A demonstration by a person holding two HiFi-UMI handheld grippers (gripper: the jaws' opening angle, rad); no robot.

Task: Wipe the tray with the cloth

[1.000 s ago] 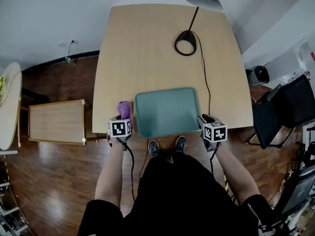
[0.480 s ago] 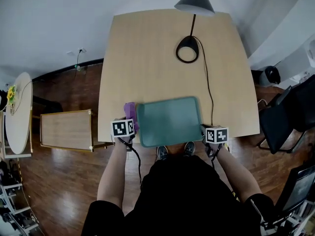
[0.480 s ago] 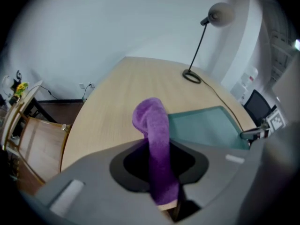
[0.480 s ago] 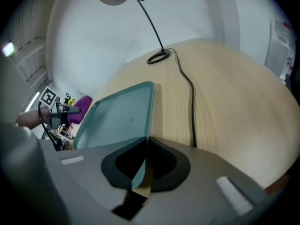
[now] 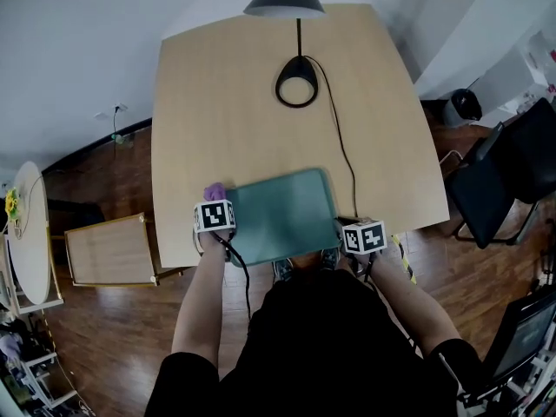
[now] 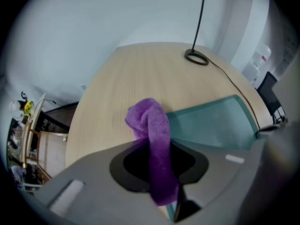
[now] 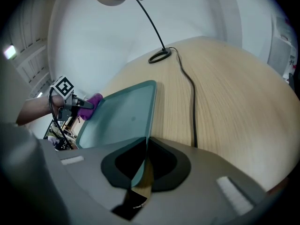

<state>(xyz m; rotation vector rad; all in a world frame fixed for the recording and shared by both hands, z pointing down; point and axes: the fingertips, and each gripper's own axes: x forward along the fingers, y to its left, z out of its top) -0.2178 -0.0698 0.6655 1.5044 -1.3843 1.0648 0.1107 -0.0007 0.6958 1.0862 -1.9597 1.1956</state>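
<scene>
Your left gripper is clamped on the purple cloth, which hangs bunched between its jaws just beside the teal tray's left rim, over the wooden table. Whether it touches that rim cannot be told. Your right gripper is closed on the tray's near right corner, bracing it.

Finding: cloth secured, tray steadied — preparation looks complete. The tray's floor is bare, with no cloth on it, so wiping proper appears not yet begun. Outstanding — carry the cloth over the rim, press it down and sweep the whole surface.
</scene>
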